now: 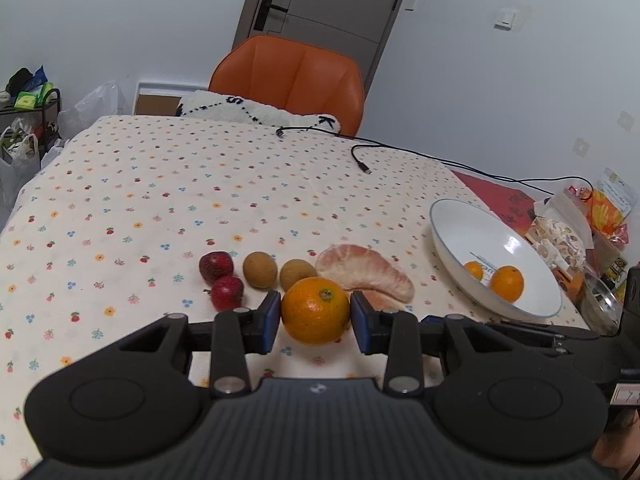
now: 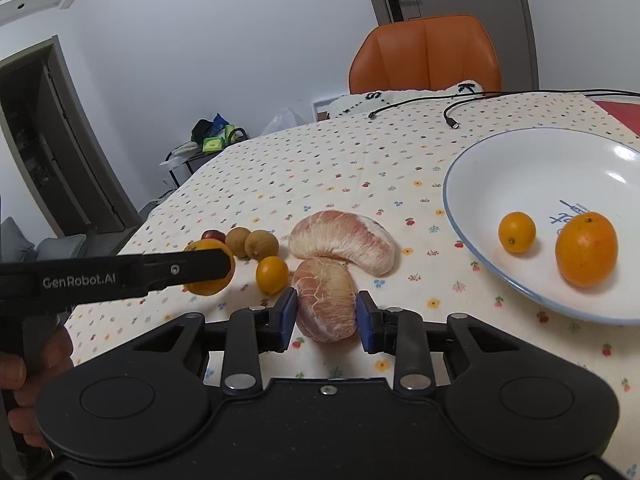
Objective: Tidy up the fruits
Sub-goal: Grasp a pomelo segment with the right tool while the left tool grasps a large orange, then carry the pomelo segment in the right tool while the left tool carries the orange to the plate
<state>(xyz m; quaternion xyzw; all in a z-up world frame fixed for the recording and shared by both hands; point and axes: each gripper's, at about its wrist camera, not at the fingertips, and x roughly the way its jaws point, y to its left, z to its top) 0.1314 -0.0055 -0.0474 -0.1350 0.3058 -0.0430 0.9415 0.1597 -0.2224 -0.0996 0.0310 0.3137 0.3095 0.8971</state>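
Note:
My left gripper [image 1: 316, 318] is shut on a large orange [image 1: 315, 310] just above the flowered tablecloth; the right wrist view shows that orange [image 2: 208, 268] partly behind the left finger. My right gripper [image 2: 326, 314] has both blue pads pressed against a peeled pomelo segment [image 2: 326, 304]. A bigger pomelo segment [image 2: 342, 240] lies just behind it. Two strawberries [image 1: 222, 278], two longans [image 1: 260, 269] and a kumquat [image 2: 272, 275] lie in a row on the cloth. The white bowl [image 2: 520, 168] to the right holds a kumquat [image 2: 517, 232] and an orange [image 2: 586, 249].
An orange chair [image 1: 288, 76] stands at the table's far edge. Black cables [image 1: 360, 156] trail across the back of the cloth. Snack packets [image 1: 560, 236] and a red mat [image 1: 496, 192] crowd the right side beyond the bowl. A hand [image 2: 24, 368] holds the left gripper.

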